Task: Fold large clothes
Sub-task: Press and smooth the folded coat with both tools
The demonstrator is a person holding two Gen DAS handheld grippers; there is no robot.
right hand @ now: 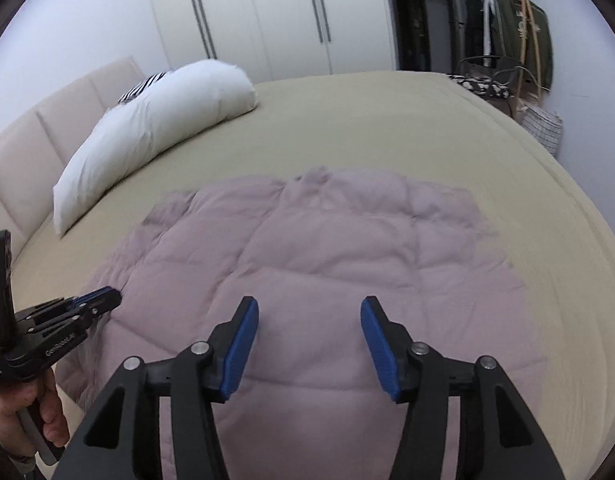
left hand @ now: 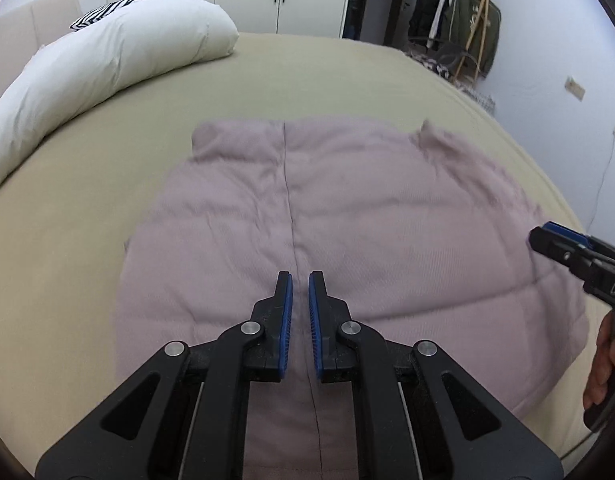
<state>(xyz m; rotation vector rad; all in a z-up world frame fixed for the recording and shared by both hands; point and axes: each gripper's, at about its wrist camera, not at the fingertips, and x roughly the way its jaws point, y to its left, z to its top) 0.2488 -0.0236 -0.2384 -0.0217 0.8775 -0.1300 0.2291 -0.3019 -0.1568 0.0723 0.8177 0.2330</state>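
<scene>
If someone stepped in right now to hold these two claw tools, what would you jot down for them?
Left claw: nearly shut, empty, above the jacket's middle seam.
Right claw: open, empty, over the jacket.
The pink padded jacket lies spread fairly flat on the bed; a white pillow lies near the headboard.
Done: jacket laid out, one edge seemingly turned in.
Left: all further folding, probably sides in, then in half.

left tongs [left hand: 300,280] nearly closed, empty | right tongs [right hand: 310,308] apart, empty
</scene>
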